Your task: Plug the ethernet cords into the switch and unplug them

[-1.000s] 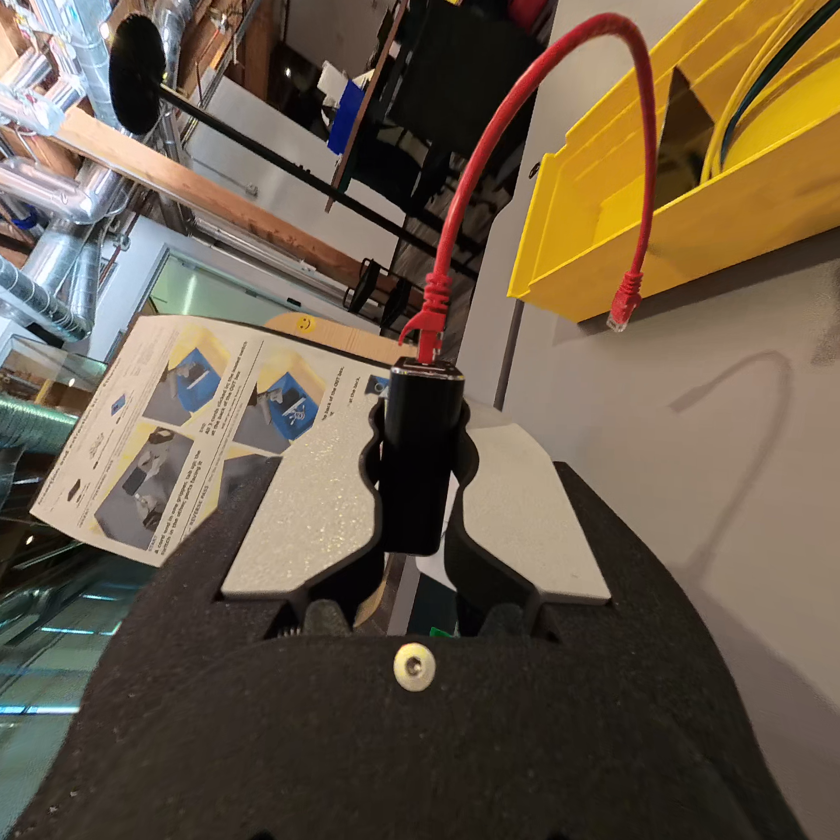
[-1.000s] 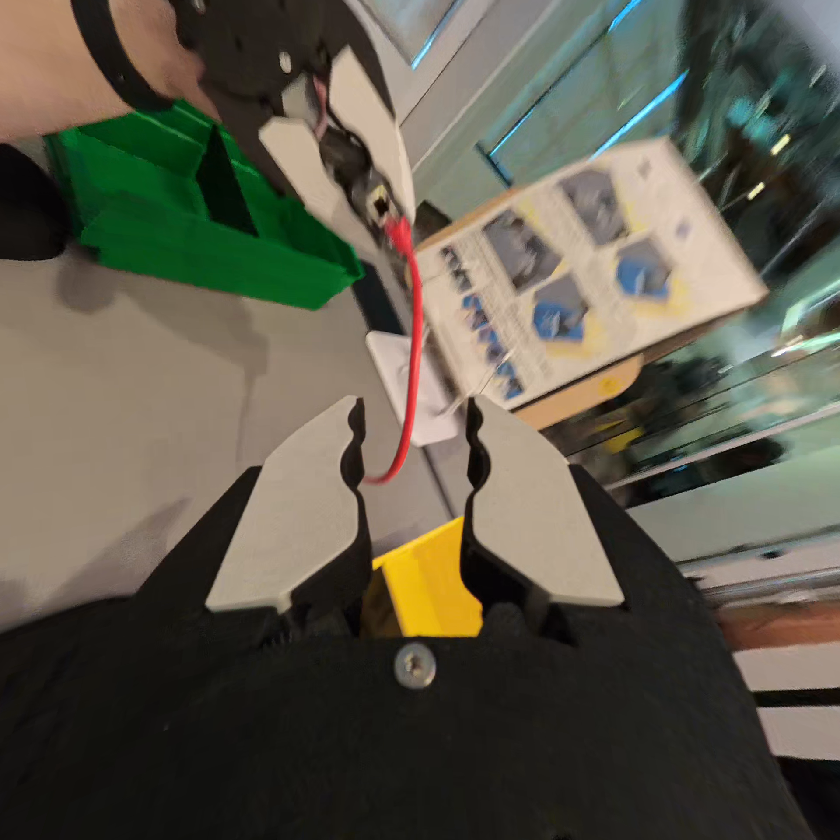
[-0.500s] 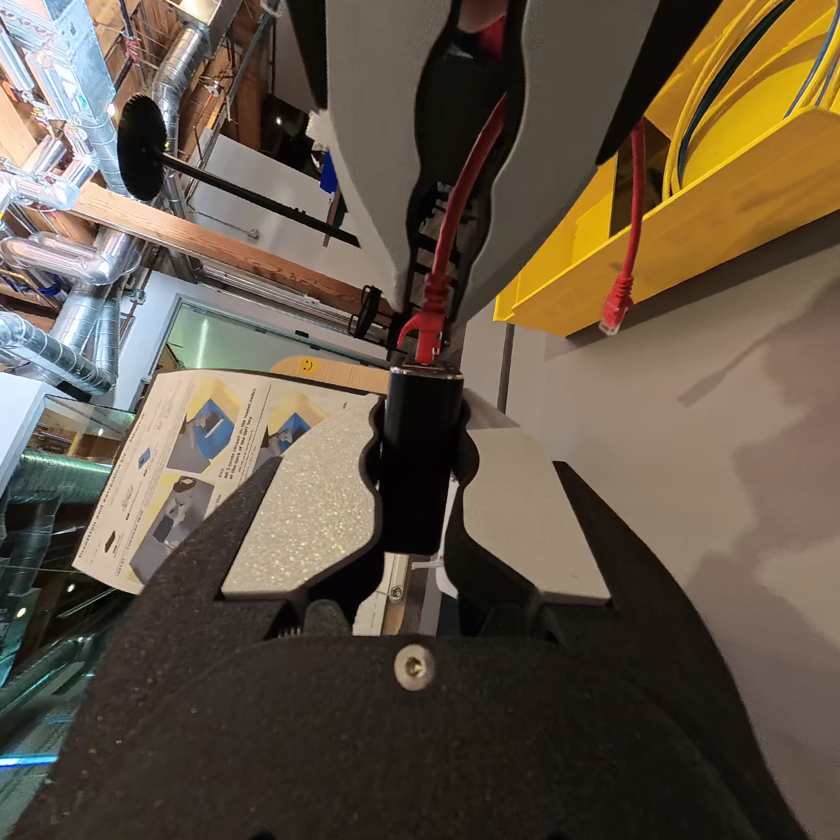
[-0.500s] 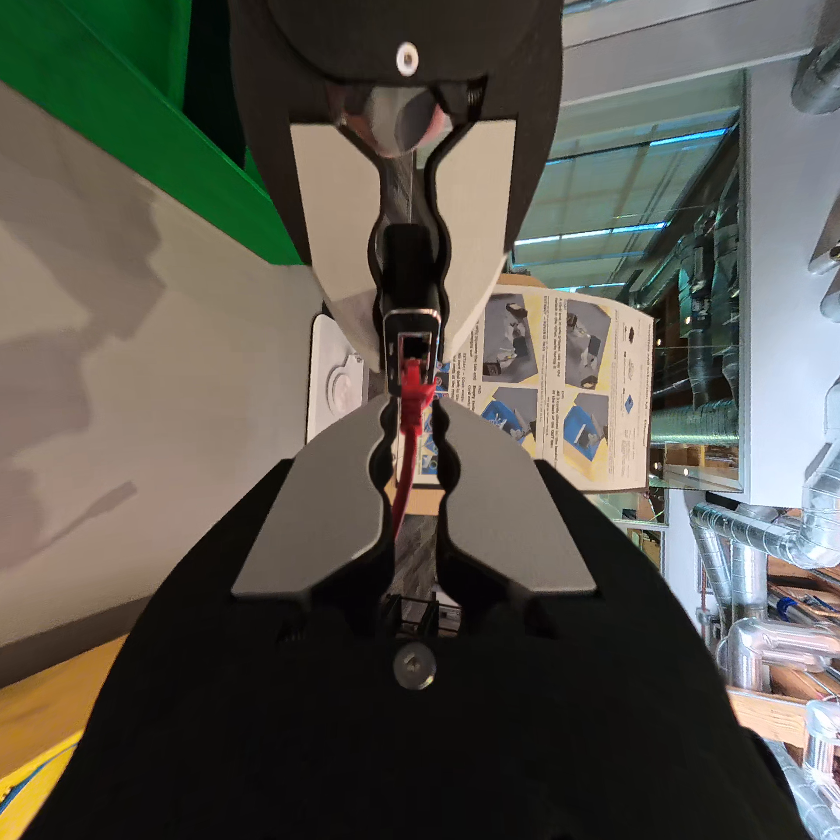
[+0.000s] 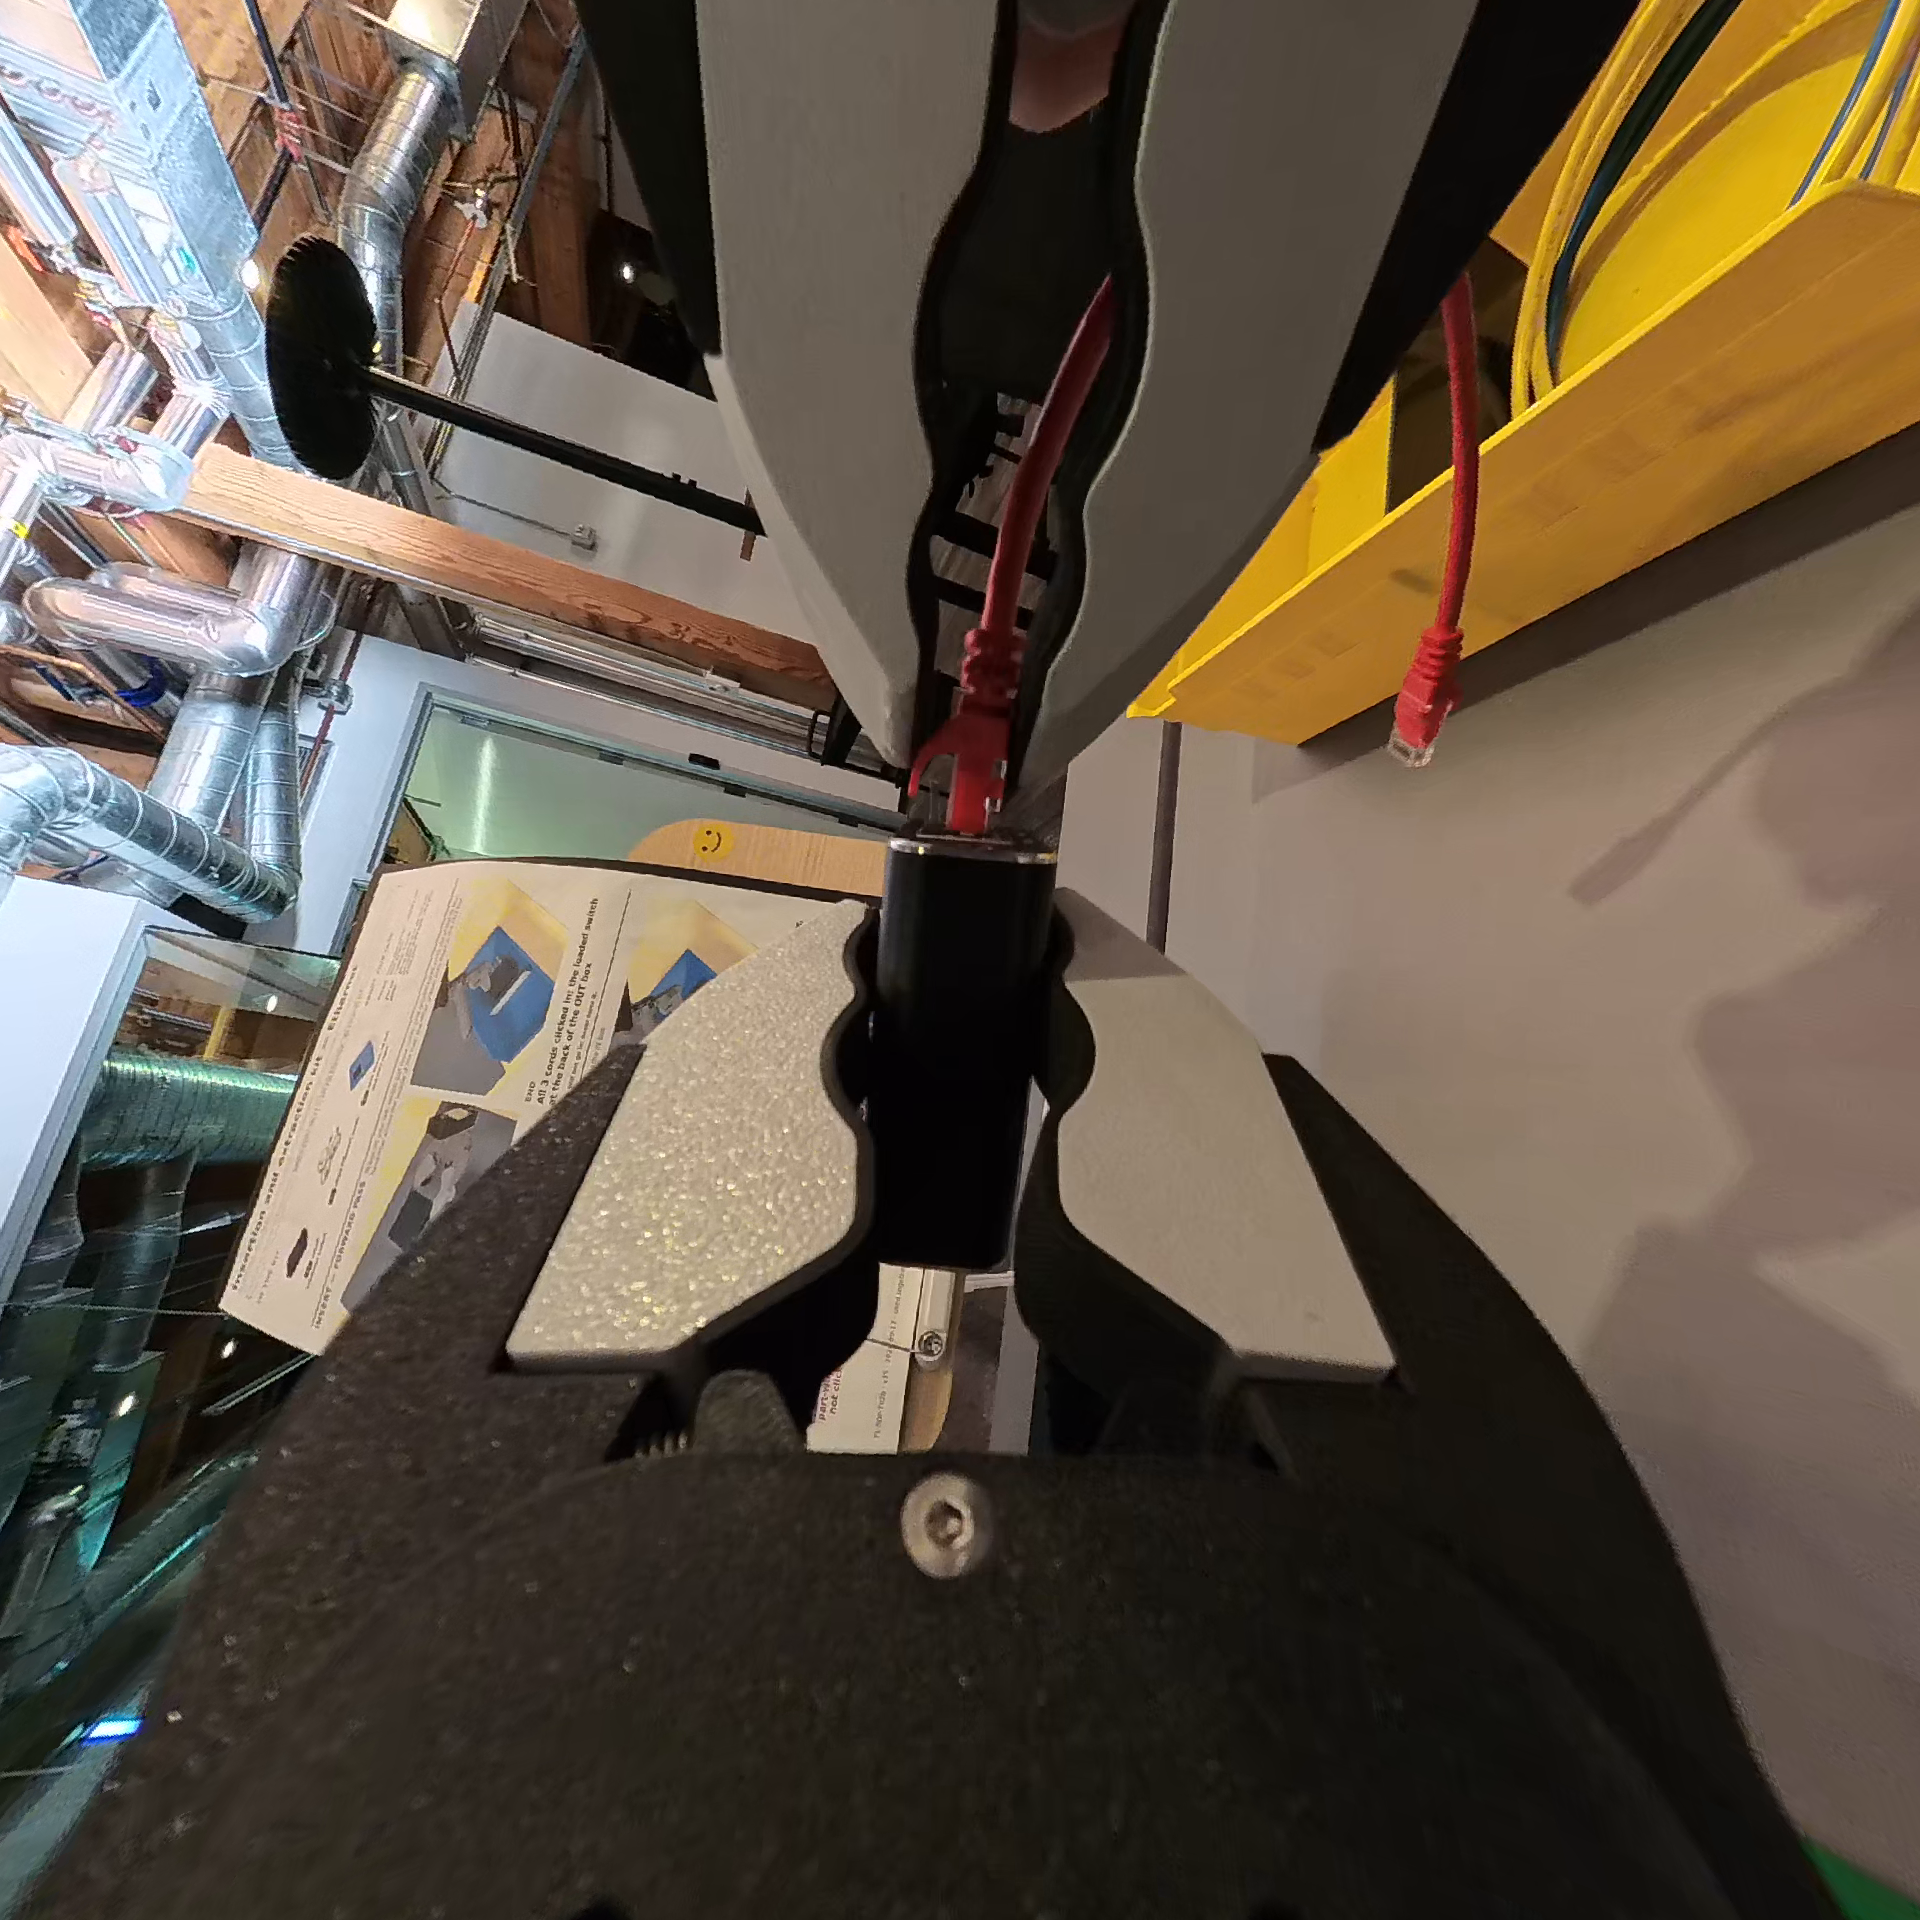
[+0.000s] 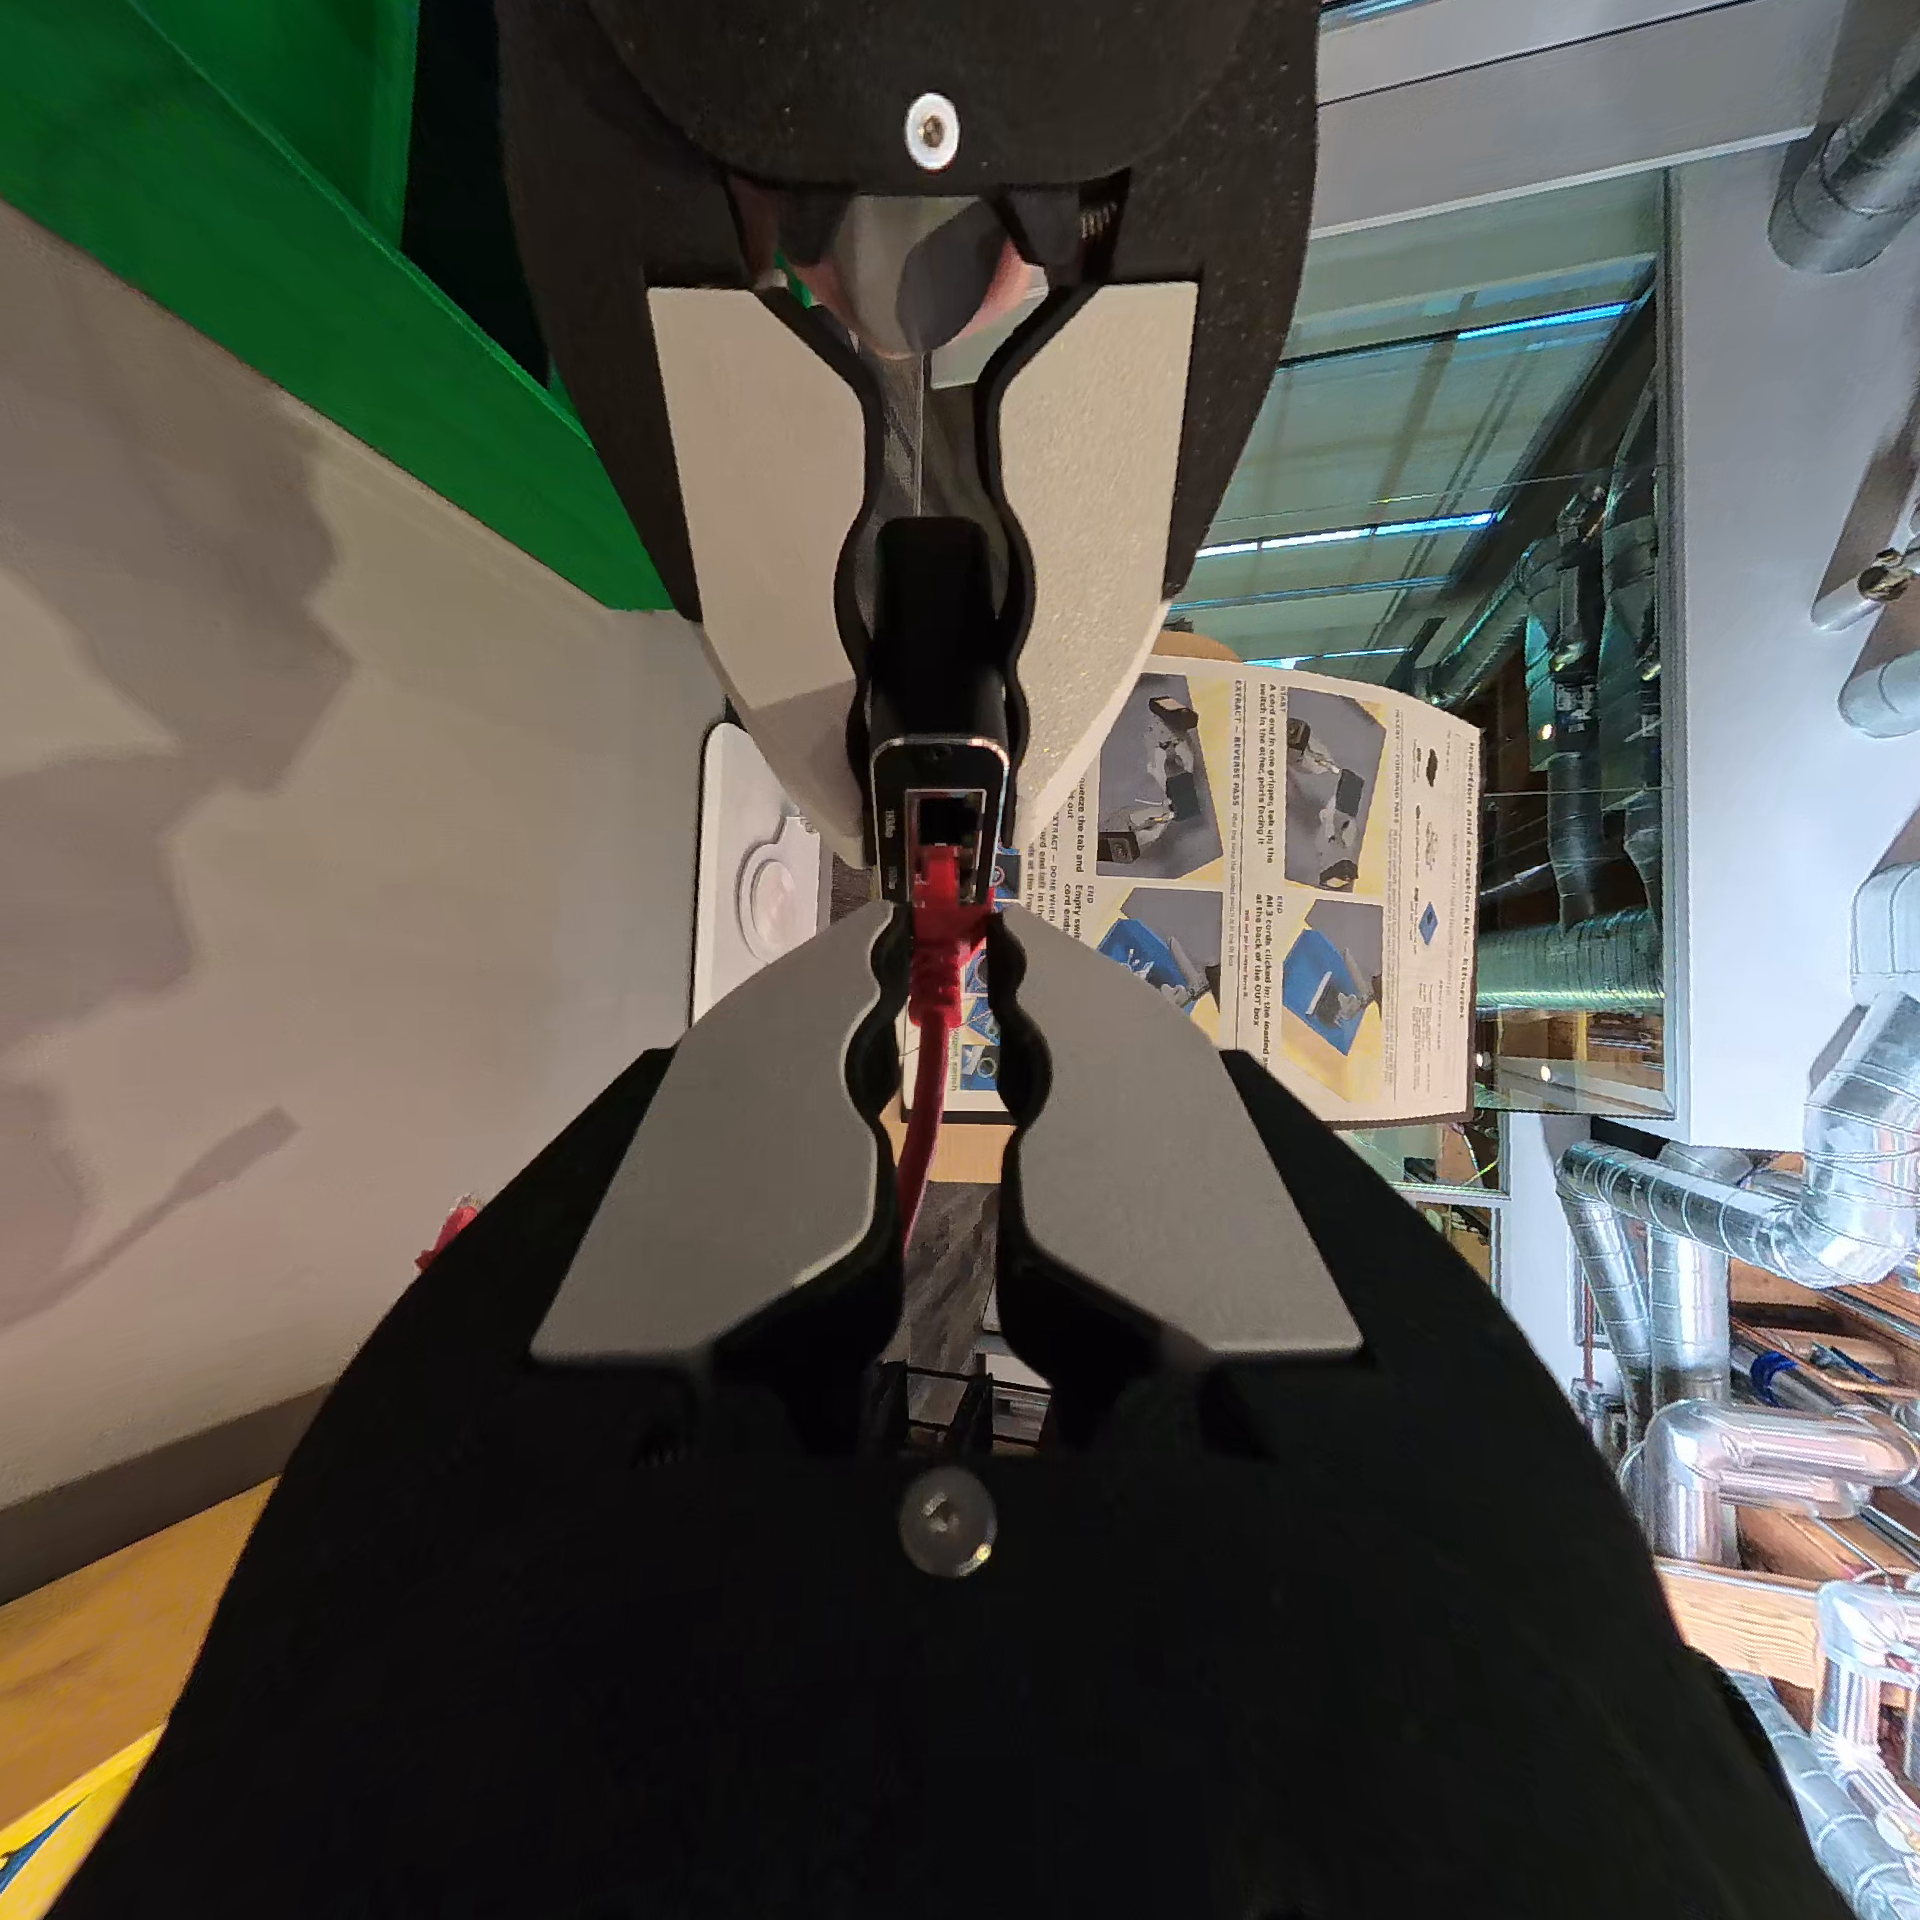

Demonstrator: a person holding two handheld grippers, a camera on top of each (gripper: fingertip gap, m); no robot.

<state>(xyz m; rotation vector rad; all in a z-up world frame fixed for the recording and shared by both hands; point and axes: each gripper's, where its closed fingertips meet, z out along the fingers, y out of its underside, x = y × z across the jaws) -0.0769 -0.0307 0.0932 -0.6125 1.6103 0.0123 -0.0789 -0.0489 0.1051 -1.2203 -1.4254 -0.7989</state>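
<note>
A grey table (image 5: 1558, 1039) fills one side of both views, with a yellow bin (image 5: 1558, 447) of coiled yellow cable on it near the right gripper's side and a green bin (image 6: 260, 260) on the left gripper's side. Past the table's edge a printed instruction sheet (image 6: 1351, 883) stands propped up. The left gripper (image 5: 961, 987) is clamped on the black switch (image 5: 951, 1060), its two pads pressing the switch's sides so the port end points away from it. The right gripper (image 6: 940, 935) faces it head-on, closed on the plug end of the red cord (image 6: 935, 1039), pads against the boot just behind the plug (image 6: 940, 883). That plug sits in the lower port of the switch; the port above it is open. The cord runs back between the right gripper's fingers and loops round, its other plug (image 5: 1418, 717) hanging free beside the yellow bin, over the table.
</note>
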